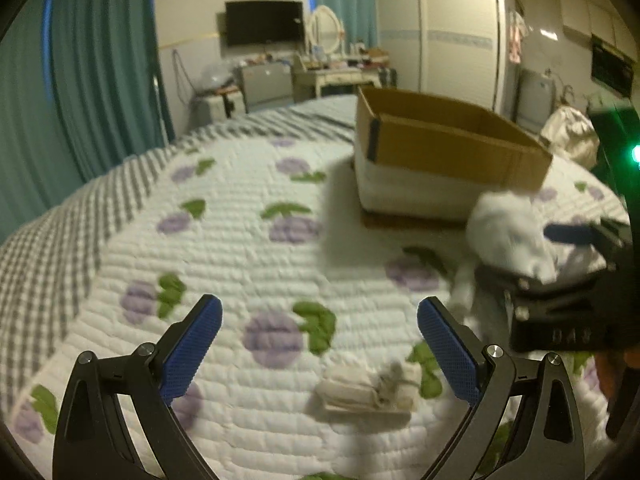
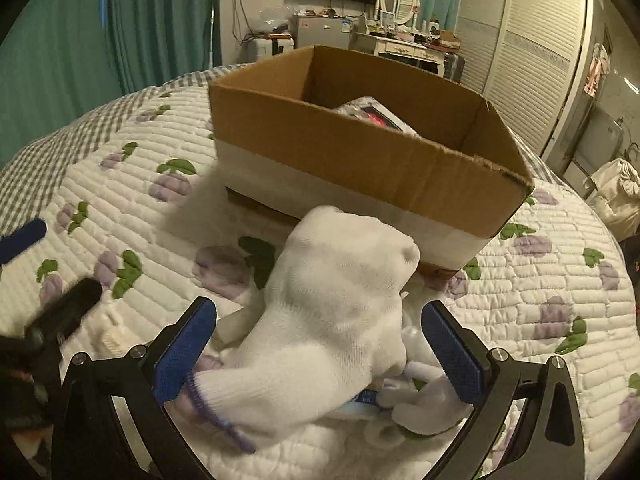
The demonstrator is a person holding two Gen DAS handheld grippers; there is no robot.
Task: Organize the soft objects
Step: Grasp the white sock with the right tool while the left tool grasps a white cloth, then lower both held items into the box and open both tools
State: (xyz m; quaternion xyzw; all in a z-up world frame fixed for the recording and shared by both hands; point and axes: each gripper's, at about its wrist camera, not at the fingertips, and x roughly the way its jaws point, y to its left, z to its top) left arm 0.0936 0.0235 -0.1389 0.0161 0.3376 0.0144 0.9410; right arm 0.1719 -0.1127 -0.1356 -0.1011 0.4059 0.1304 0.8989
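Right gripper (image 2: 318, 354): jaws spread, white sock (image 2: 332, 320) lying between the pads, not pinched.
Step advice: judged grasp stage; close on sock mid-body, not the purple-edged cuff at 7 o'clock; lift clear of the wall before moving to 12 o'clock.
Left gripper (image 1: 320, 352): jaws spread, holding nothing; small folded cloth (image 1: 370, 390) just beside right pad, at 5 o'clock.
Sock look: white knit, bunched, limp; more white pieces under it.
Bed quilt (image 2: 540, 280): carries everything.
Cardboard box (image 2: 360, 152): open top, at 12 o'clock, near sock; packet inside, contents unclear.
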